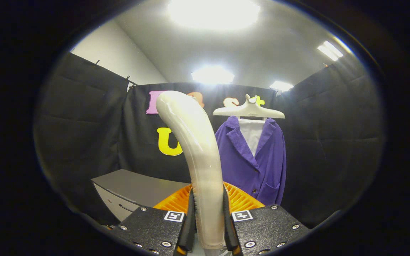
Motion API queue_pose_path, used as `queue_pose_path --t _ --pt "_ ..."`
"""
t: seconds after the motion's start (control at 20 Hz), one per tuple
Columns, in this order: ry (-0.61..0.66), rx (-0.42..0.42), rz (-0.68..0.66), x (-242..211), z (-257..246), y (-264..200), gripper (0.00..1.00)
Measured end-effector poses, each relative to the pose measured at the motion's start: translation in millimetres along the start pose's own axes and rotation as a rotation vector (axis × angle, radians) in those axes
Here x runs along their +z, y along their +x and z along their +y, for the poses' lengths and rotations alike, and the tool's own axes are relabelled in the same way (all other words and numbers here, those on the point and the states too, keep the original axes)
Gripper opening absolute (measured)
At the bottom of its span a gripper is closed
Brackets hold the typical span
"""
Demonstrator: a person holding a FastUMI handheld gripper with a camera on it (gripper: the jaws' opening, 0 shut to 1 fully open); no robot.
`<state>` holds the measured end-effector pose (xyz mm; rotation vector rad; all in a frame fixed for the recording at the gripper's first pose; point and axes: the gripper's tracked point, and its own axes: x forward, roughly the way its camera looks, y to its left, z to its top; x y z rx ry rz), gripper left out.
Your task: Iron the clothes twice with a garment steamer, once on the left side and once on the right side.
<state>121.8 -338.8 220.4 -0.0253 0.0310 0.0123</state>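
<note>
My gripper [208, 220] is shut on the cream-white handle of the garment steamer [194, 149], which rises between the fingers and curves away to the left at its top. Beyond the fingers and a little to the right, a purple jacket [258, 160] over a white shirt [252, 133] hangs on a pale hanger [248, 111] against the booth's back wall. The steamer stands apart from the jacket, well in front of it.
An orange ribbed object [238, 201] sits just ahead of the fingers, behind the steamer handle. A grey cabinet top [133, 185] lies to the left of it. Black cloth walls close the booth on the left, back and right.
</note>
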Motion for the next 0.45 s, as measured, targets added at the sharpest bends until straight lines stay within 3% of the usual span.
queue_pose_path --t 0.45 --pt "-0.003 0.015 0.014 -8 68 41 0.34"
